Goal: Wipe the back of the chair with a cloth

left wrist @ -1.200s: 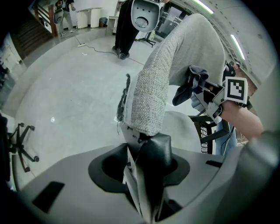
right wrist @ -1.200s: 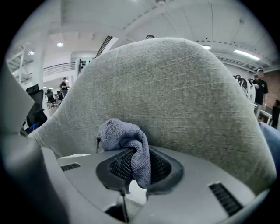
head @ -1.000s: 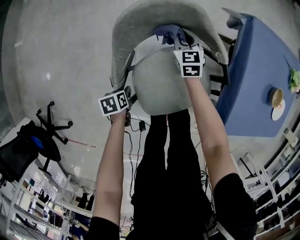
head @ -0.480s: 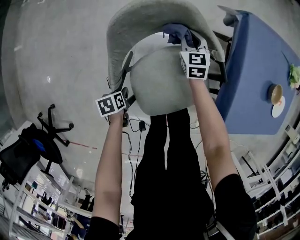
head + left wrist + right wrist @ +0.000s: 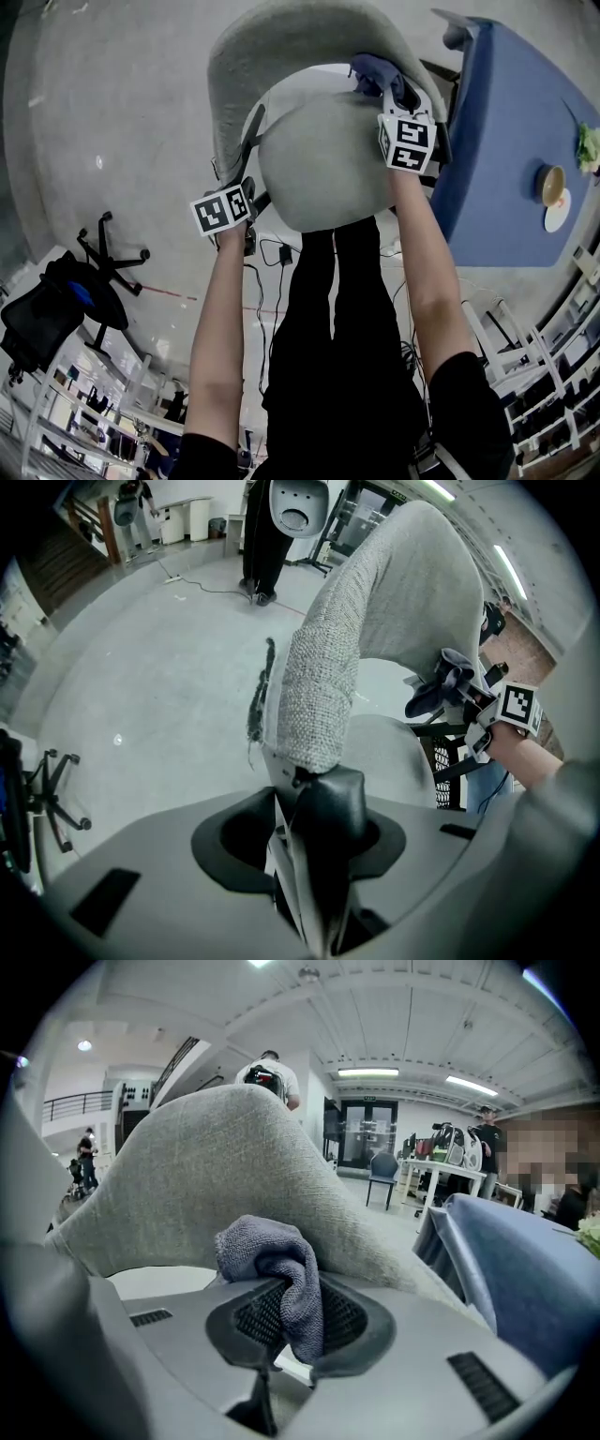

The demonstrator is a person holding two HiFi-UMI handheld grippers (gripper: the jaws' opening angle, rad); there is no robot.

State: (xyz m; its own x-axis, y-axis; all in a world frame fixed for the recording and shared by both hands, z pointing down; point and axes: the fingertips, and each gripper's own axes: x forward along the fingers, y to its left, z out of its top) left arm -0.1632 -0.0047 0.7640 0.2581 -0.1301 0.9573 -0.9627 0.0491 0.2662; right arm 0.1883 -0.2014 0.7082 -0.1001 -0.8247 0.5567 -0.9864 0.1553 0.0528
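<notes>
Right gripper view: right tool [image 5: 295,1330] clamps cloth [image 5: 262,1246] at chair back [image 5: 206,1166]; left tool [image 5: 309,803], jaws just closing, pinches its end.

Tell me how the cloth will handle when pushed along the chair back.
Likely floppy: the cloth droops in folds from the right hand-held gripper. Probably light: one pinch holds it. It may drag on the chair back, whose weave looks coarse.

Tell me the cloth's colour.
The cloth is bluish grey; the right gripper view shows it best.
</notes>
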